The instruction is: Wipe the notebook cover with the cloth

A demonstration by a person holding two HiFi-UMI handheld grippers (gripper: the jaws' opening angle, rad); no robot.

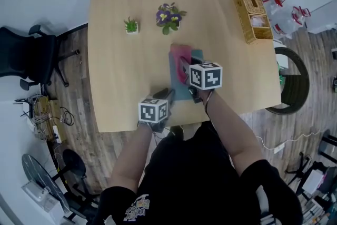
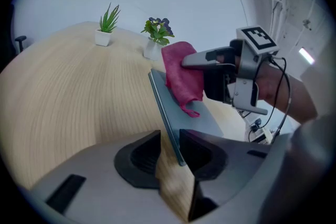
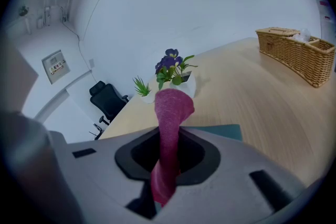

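At the table's near edge, the left gripper has its jaws spread, straddling the near left edge of the teal notebook, which lies flat. Just beyond it, the right gripper pinches the pink cloth, which droops over the cover. Bare wood spreads to the left. Farther back stand a green plant and a purple-flowered plant, and a wicker basket lines the far right edge.

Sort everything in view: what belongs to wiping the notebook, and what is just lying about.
Job: notebook, cloth, right claw gripping the cloth, left claw at the notebook's edge.
Lying about: green plant, flowering plant, wicker basket, office chair.
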